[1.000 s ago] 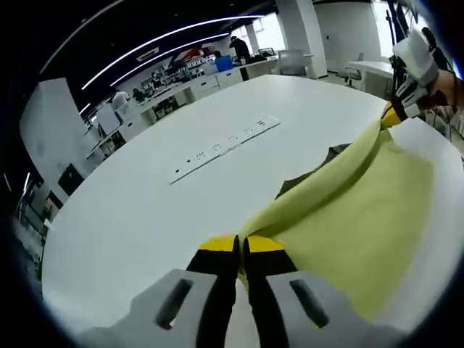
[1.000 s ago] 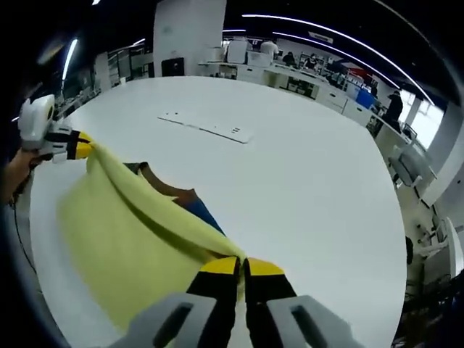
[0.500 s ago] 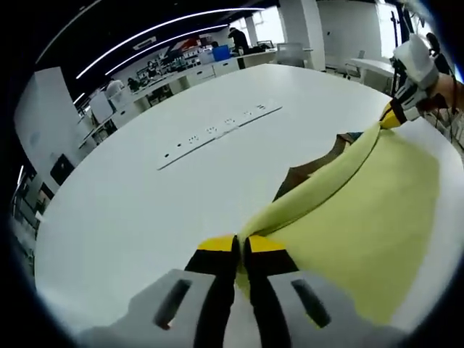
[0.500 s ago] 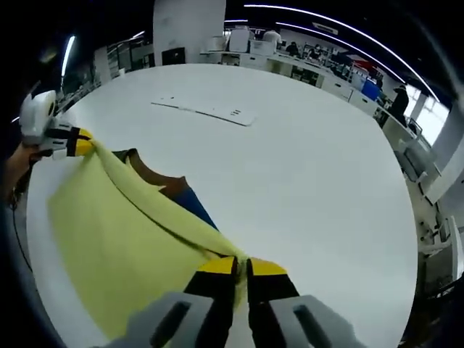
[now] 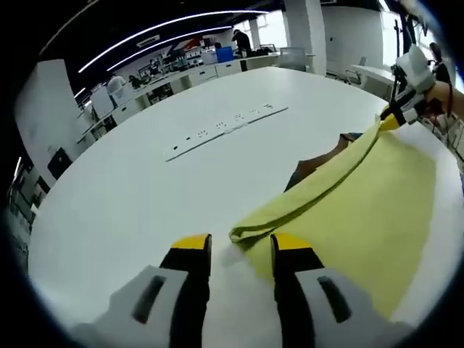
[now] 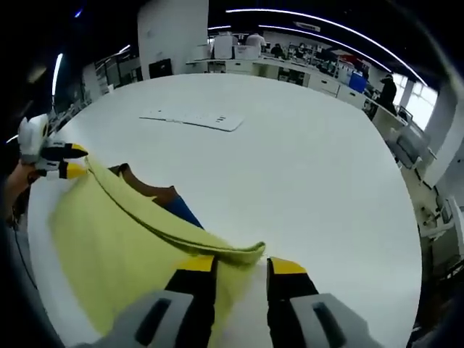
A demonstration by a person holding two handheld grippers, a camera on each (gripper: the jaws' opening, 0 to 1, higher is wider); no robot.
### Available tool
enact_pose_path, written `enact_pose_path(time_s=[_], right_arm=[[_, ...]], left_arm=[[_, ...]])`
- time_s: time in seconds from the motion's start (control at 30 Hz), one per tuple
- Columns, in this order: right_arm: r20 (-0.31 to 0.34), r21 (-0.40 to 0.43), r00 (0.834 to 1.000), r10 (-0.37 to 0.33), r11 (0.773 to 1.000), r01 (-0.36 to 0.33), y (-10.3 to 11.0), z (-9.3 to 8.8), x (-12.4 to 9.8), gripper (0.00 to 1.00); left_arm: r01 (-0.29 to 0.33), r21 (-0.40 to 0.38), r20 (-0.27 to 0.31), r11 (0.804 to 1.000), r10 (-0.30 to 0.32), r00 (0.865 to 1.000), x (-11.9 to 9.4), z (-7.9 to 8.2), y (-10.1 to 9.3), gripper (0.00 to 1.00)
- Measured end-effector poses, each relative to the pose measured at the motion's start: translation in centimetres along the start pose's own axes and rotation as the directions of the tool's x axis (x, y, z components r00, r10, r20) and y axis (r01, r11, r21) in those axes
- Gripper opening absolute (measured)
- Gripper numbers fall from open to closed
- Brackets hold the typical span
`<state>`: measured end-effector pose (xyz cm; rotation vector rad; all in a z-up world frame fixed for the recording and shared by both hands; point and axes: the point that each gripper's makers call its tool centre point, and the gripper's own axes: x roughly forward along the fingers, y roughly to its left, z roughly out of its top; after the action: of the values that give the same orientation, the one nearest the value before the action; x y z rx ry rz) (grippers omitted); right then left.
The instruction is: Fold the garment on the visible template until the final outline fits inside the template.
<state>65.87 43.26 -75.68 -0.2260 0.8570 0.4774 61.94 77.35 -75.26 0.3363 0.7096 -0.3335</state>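
Note:
A yellow garment lies folded over on the white table, its doubled edge running from corner to corner. My left gripper stands open, and the near corner of the fold rests loose between its jaws. In the right gripper view my right gripper is open too, with the garment's other corner just ahead of its tips. A brown and blue piece peeks out from under the yellow cloth. The left gripper shows at the far left, the right gripper at the far right.
A flat white socket strip lies on the table beyond the garment, also seen as the strip. The table edge curves round to the right. Desks, chairs and people stand far off in the room.
Both grippers were shut on the garment's corners; now both have opened and let go. The folded edge has dropped onto the table.

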Motion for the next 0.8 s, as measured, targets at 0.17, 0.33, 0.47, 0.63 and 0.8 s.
enact_pose_path(time_s=[0.17,0.33,0.47,0.63,0.8], right_arm=[[0.070,0.078,0.998,-0.009,0.997,0.003,-0.4,1.1,0.9,0.22],[0.060,0.116,0.997,-0.046,0.993,0.039,-1.3,0.6,1.7,0.22],[0.072,0.156,0.996,-0.051,0.987,0.040,-1.5,0.5,1.7,0.22],[0.081,0.182,0.995,-0.052,0.983,0.037,-1.5,0.6,1.4,0.27],[0.105,0.187,0.994,-0.033,0.982,0.013,-0.9,1.2,0.5,0.37]], left_arm=[[-0.007,-0.033,0.022,0.999,0.007,1.000,1.3,0.3,0.3,0.33],[-0.050,-0.180,0.053,0.982,0.061,0.997,2.2,1.0,1.9,0.32],[-0.068,-0.199,0.059,0.978,0.081,0.995,2.0,1.0,2.6,0.31],[-0.072,-0.277,0.052,0.958,0.090,0.995,1.2,0.5,3.0,0.34],[-0.060,-0.290,0.058,0.955,0.080,0.995,0.5,0.3,3.1,0.40]])
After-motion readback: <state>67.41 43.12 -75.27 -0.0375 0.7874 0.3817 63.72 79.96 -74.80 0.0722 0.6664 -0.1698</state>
